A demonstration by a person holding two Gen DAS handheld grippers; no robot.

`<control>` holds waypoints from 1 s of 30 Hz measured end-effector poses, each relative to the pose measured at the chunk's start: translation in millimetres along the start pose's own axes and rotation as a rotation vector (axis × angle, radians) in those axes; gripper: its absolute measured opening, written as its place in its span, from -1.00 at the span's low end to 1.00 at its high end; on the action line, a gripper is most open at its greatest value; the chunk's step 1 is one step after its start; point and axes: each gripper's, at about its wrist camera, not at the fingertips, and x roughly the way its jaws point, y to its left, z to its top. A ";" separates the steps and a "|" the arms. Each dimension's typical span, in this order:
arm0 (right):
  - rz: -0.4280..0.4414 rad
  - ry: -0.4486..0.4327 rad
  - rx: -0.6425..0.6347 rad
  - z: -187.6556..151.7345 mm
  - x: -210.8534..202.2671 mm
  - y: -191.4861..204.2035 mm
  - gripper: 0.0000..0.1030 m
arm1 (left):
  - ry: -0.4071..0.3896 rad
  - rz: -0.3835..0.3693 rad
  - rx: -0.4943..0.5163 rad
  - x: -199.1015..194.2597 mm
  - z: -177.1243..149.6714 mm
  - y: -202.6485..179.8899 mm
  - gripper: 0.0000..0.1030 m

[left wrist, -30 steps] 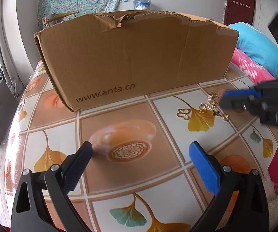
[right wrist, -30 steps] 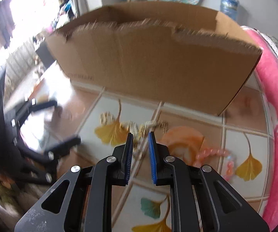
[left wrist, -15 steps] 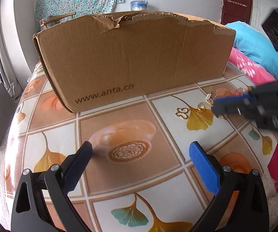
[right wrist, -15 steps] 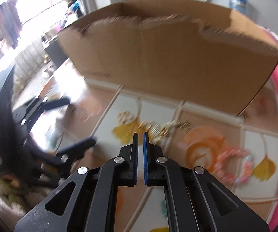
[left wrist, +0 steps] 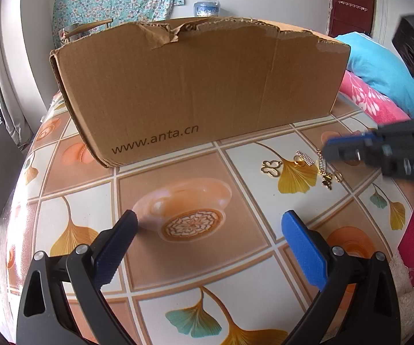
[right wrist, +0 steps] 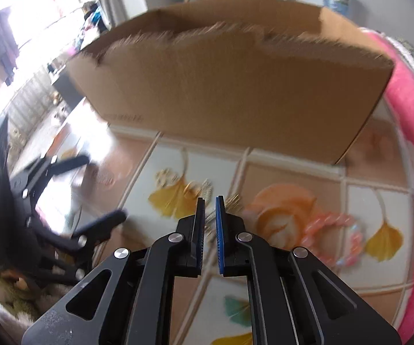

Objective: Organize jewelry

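Right wrist view: the cardboard box (right wrist: 235, 86) stands behind on the surface (right wrist: 293, 178). The right gripper (right wrist: 210, 201) has just closed to a slit, seemingly empty, above the gold jewelry (left wrist: 316, 166). The left gripper (left wrist: 211, 224) hangs spread.

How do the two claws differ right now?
The left claw stands wide open over bare tablecloth, while the right claw is shut with nothing visible between its pads. The left claw sits away from the gold jewelry; the right claw hovers beside it. Both have blue pads on black frames.
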 end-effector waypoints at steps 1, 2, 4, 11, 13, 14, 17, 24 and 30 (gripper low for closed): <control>-0.001 0.000 0.009 9.1 6.8 -1.1 -0.87 | 0.001 0.000 0.000 0.0 0.1 0.0 0.91; -0.008 0.005 0.014 10.9 10.2 -4.0 -0.87 | 0.002 0.001 -0.001 -0.1 0.2 0.2 0.91; -0.027 0.022 0.010 8.2 15.2 -6.7 -0.79 | 0.005 0.001 -0.001 -0.1 0.8 -0.1 0.91; -0.044 0.001 0.028 -4.9 -14.4 -11.0 -0.28 | 0.017 0.004 -0.005 0.3 2.9 -0.4 0.91; -0.033 0.004 0.020 -11.7 -17.5 -6.9 -0.15 | 0.017 0.004 -0.005 0.0 2.6 -0.4 0.91; -0.032 0.007 0.010 -17.7 -19.6 -4.4 -0.11 | 0.015 0.004 -0.004 -0.2 2.8 -0.7 0.91; -0.059 0.025 -0.039 -34.5 -3.4 21.9 0.06 | 0.016 0.005 -0.006 -0.2 3.3 -0.8 0.91; -0.142 0.028 -0.106 -45.1 8.4 24.0 0.50 | 0.023 0.013 -0.014 -0.2 3.0 -1.0 0.91; -0.134 0.043 -0.063 -47.8 12.2 15.7 0.84 | 0.034 0.018 -0.019 0.5 3.8 -1.8 0.92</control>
